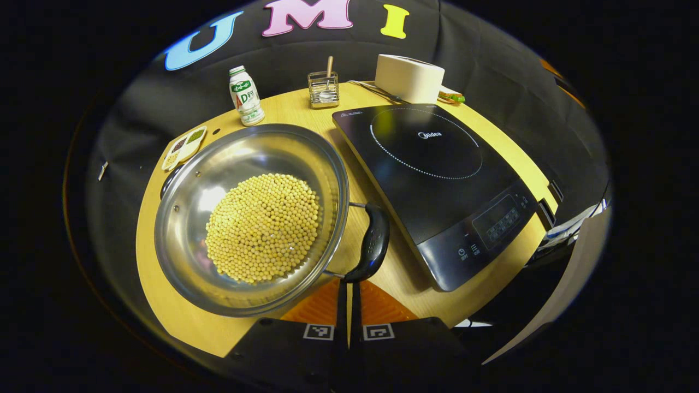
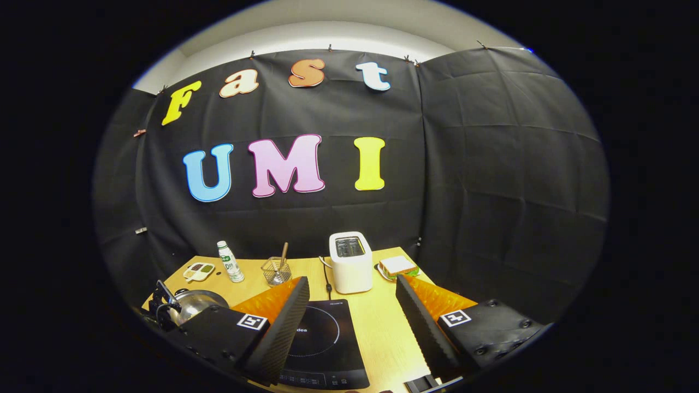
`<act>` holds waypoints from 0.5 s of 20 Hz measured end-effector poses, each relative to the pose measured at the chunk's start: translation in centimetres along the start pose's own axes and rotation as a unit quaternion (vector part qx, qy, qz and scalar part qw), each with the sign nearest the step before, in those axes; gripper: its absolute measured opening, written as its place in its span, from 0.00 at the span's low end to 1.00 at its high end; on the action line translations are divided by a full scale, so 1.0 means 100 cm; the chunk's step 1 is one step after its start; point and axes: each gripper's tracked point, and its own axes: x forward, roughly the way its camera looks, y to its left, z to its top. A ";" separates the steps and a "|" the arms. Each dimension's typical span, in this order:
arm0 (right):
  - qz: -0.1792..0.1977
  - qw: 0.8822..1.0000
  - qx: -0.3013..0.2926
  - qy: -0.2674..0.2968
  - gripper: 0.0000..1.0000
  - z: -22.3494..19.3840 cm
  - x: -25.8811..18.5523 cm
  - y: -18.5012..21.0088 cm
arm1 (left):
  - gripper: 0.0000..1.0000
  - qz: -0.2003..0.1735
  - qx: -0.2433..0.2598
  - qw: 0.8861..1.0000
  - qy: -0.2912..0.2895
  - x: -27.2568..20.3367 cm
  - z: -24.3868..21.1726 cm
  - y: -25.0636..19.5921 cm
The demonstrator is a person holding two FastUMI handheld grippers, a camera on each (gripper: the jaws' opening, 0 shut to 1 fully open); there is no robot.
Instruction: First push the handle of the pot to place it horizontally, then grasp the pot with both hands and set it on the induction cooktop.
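The induction cooktop carries the brand name "Midea", printed in light characters inside its dotted cooking ring. Small symbols on its front control strip are too small to read. Each finger base of the left gripper and right gripper bears one square black-and-white coded marker, without characters.

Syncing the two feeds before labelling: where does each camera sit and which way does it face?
Left gripper view: rides the left gripper, low over the table's near edge, looking down at the pot of soybeans and its black handle; own fingers closed together just below the handle.
Right gripper view: rides the right gripper, held higher and level, facing the booth wall; own fingers spread wide.
Shared: induction cooktop, pot, toaster, drink bottle, wire holder.
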 end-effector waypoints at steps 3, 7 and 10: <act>-0.008 1.000 0.004 0.001 0.99 0.001 -0.001 -0.007 | 0.05 0.001 0.009 1.000 0.002 0.005 0.006 -0.002; -0.018 1.000 0.008 0.001 0.99 0.000 -0.003 -0.014 | 0.05 0.006 0.009 1.000 -0.001 0.009 0.017 -0.004; -0.025 1.000 0.014 -0.001 0.99 0.000 -0.004 -0.021 | 0.05 0.006 0.007 1.000 -0.004 0.016 0.028 -0.008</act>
